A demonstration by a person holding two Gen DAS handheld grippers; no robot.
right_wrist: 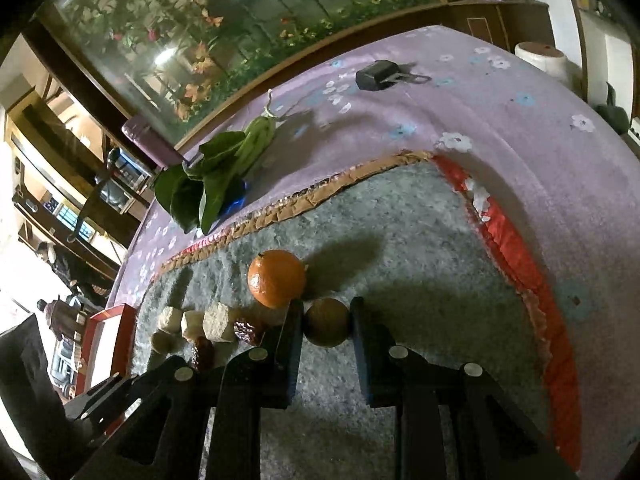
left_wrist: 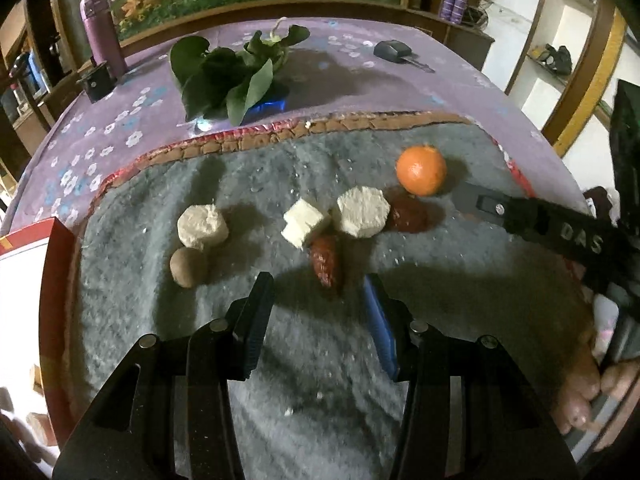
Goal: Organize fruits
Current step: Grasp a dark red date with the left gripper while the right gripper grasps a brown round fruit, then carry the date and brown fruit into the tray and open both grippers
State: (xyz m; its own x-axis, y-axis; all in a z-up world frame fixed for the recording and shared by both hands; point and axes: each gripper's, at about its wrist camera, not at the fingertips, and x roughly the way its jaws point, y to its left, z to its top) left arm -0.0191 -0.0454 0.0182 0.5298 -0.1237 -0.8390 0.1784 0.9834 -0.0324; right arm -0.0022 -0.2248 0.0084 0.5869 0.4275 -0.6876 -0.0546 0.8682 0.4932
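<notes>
Right gripper [right_wrist: 326, 322]: clamped on a small brown round fruit [right_wrist: 326, 322], one pad on each side, just in front of the orange [right_wrist: 276, 278].
Left gripper [left_wrist: 320, 300]: jaws stood apart with nothing between them, hovering near the red strawberry-like fruit [left_wrist: 326, 266].
Fruits: orange sat far right on the mat; a dark red fruit [left_wrist: 408, 214] lay just beside it; a tan round fruit [left_wrist: 188, 266] lay at the left.
Blocks: three pale foam-like pieces [left_wrist: 362, 210] stood in a row among the fruits.
Open room: bare grey mat [left_wrist: 320, 360] spread near the left gripper and right of the held fruit.
Edges: mat's far border was frayed brown trim [left_wrist: 280, 136]; its right border was red.
Box: red-rimmed white box [left_wrist: 24, 280] sat at the mat's left edge.
Surface: purple flowered cloth [left_wrist: 120, 128] lay under the mat.
Room: leafy greens [left_wrist: 224, 76], a purple bottle [left_wrist: 102, 32] and a black key fob [left_wrist: 394, 50] rested far off on the cloth, before a floral mural.
</notes>
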